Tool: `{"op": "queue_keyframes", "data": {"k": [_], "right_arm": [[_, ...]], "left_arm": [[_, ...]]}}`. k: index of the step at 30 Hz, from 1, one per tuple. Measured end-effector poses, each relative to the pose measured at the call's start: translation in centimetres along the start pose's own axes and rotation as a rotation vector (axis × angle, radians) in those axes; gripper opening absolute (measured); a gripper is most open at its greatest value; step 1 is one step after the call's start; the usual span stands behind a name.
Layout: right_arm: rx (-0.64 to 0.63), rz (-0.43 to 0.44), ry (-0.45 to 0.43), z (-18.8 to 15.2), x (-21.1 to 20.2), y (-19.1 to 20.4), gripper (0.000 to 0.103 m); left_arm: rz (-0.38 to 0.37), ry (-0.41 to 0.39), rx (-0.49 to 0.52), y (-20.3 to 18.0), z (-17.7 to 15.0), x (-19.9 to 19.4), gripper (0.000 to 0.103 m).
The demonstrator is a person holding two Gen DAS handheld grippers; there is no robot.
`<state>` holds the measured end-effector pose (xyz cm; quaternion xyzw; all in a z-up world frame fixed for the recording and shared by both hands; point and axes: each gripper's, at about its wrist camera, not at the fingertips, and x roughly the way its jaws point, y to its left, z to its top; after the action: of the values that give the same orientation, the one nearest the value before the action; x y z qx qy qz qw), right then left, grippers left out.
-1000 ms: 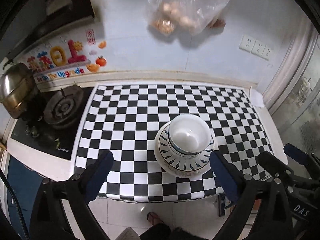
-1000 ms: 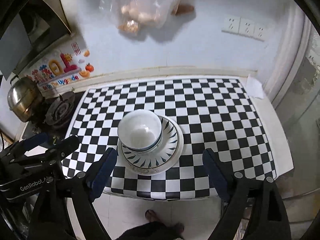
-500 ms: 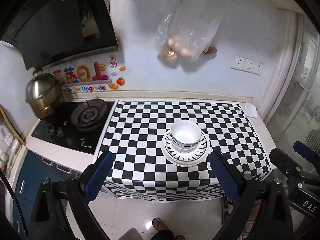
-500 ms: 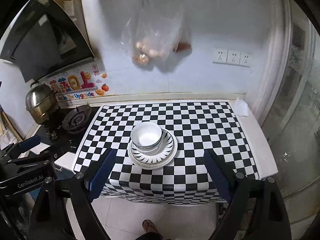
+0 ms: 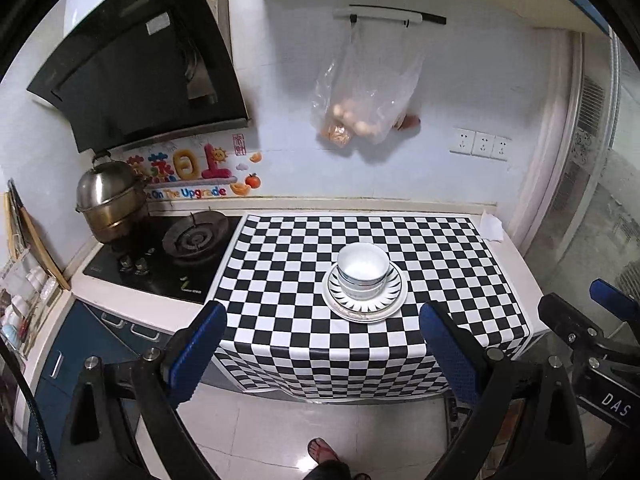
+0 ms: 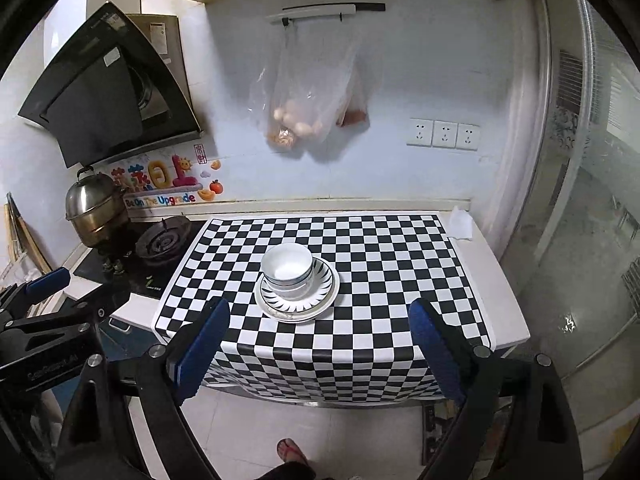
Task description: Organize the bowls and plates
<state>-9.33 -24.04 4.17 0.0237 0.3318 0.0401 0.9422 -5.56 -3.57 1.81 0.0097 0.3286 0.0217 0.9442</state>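
A white bowl (image 5: 363, 270) with a blue rim line stands nested on another bowl, on a leaf-patterned plate (image 5: 366, 307) stacked over a plain one, on the checkered cloth (image 5: 280, 264). My left gripper (image 5: 322, 332) is open and empty, held back over the floor, well short of the stack. In the right wrist view the bowl (image 6: 287, 267) and plate (image 6: 299, 307) sit left of centre. The right gripper (image 6: 318, 334) is also open, empty and off the counter. Each gripper shows at the edge of the other's view.
A gas stove (image 5: 192, 236) with a steel pot (image 5: 110, 200) lies left of the cloth, under a black range hood (image 5: 140, 76). A plastic bag (image 5: 360, 104) of food hangs on the wall. A glass door (image 6: 592, 240) closes the right side. A person's sandalled foot (image 5: 322, 450) is below.
Both grippers have drawn back and risen away from the counter, so the stack looks smaller and farther. The bowls and plates have not moved. Both stayed open.
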Motion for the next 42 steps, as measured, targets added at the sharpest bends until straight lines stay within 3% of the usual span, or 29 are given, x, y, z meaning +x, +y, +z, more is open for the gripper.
{"op": "queue_keyframes", "data": {"k": [13,42], "right_arm": [[0.01,-0.022,-0.016,-0.2,-0.8,-0.7,0.094],[0.007,-0.037,-0.013,-0.1,-0.6,-0.3,0.094]], "left_arm": [[0.007,0.028,0.01,-0.5,-1.5,0.4,0.099],[0.011,0.006,-0.002,0.1,-0.9,0.0,0.099]]}}
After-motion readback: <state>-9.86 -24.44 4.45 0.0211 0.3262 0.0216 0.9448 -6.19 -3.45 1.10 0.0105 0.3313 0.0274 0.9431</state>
